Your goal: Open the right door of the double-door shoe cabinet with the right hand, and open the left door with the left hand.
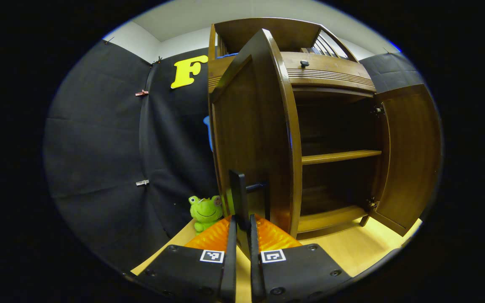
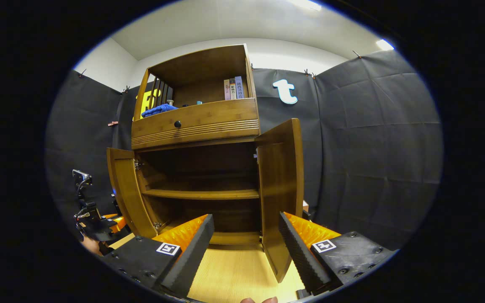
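The shoe cabinet (image 2: 196, 168) stands on the pale wooden floor (image 2: 234, 273) with both lower doors swung out. In my right gripper view the right door (image 2: 282, 189) sits at about four o'clock from the cabinet's middle, edge-on toward me, and the left door (image 2: 126, 193) hangs open at about eight o'clock. Between them the inner shelf (image 2: 202, 194) lies bare across the dark interior.

My left gripper (image 1: 242, 235) has its fingers drawn nearly together on the left door's dark bar handle (image 1: 239, 198), which rises straight up at twelve o'clock from my fingertips; both seem to press on it. In my left gripper view the left door (image 1: 255, 139) stands close in front of me, and the right door (image 1: 409, 160) is at three o'clock, well apart.

My right gripper (image 2: 246, 235) is spread wide and holds nothing; the right door's lower edge reaches down between my fingers without touching either.

Above the doors runs a drawer (image 2: 196, 123) with a round knob (image 2: 177, 124). On the open top shelf lie a blue cloth (image 2: 158, 110) at ten o'clock and a few upright books (image 2: 234, 88) at one o'clock. A green frog toy (image 1: 204, 212) sits on the floor at nine o'clock from the handle, near the cabinet's side.
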Demonstrator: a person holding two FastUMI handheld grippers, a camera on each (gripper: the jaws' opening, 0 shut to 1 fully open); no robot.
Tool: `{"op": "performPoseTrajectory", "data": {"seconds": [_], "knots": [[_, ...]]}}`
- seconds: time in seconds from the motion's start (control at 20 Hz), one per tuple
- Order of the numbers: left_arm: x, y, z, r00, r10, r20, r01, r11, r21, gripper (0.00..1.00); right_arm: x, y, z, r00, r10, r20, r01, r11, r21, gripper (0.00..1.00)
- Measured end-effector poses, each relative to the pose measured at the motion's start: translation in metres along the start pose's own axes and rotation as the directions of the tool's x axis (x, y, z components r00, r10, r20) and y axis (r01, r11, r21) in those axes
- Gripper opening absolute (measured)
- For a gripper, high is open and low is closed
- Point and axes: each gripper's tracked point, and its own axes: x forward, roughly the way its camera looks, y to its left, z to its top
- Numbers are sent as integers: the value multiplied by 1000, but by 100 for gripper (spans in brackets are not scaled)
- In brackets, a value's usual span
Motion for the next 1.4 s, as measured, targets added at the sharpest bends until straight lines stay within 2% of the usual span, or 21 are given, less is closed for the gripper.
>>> {"op": "performPoseTrajectory", "data": {"seconds": [0.1, 0.3, 0.35, 0.5, 0.55, 0.7, 0.85, 0.9, 0.95, 1.3, 1.4], "knots": [[-2, 4, 3, 1000, 1, 5, -1, 1000, 3, 15, 2, 9, -3, 1000, 6, -7, -6, 1000, 1, 100], [-5, 9, 16, 1000, 3, 3, -3, 1000, -13, 11, 2, 30, -8, 1000, 16, -13, -16, 1000, -2, 98], [-1, 17, 12, 1000, 18, -1, -18, 1000, -10, 11, 2, 36, -10, 1000, 18, -16, -18, 1000, -2, 100], [-3, 41, 12, 998, 57, -3, -57, 998, -37, 10, 1, 51, -14, 1000, 22, -20, -22, 1000, -9, 98], [-5, 45, 9, 998, 57, -2, -57, 997, -49, 7, 1, 57, -14, 1000, 23, -20, -23, 1000, -12, 98], [-6, 55, 6, 999, 39, -12, -40, 997, -70, 7, 0, 70, -17, 999, 25, -24, -26, 999, -21, 98], [-10, 81, -5, 997, 65, -30, -67, 993, -99, 7, 0, 78, -18, 999, 24, -23, -25, 999, -39, 98], [-11, 89, -8, 996, 77, -35, -80, 991, -107, 3, -1, 81, -18, 999, 26, -20, -27, 999, -46, 98], [-11, 97, -10, 996, 84, -36, -88, 990, -114, 7, -1, 83, -17, 999, 27, -18, -28, 998, -51, 98], [-27, 105, -2, 991, 131, -21, -132, 989, -66, 10, 0, 84, -14, 999, 38, -14, -38, 998, -50, 98], [-38, 102, 4, 988, 152, -7, -152, 987, -44, 24, 1, 78, -13, 999, 39, -10, -39, 998, -43, 98]]}}
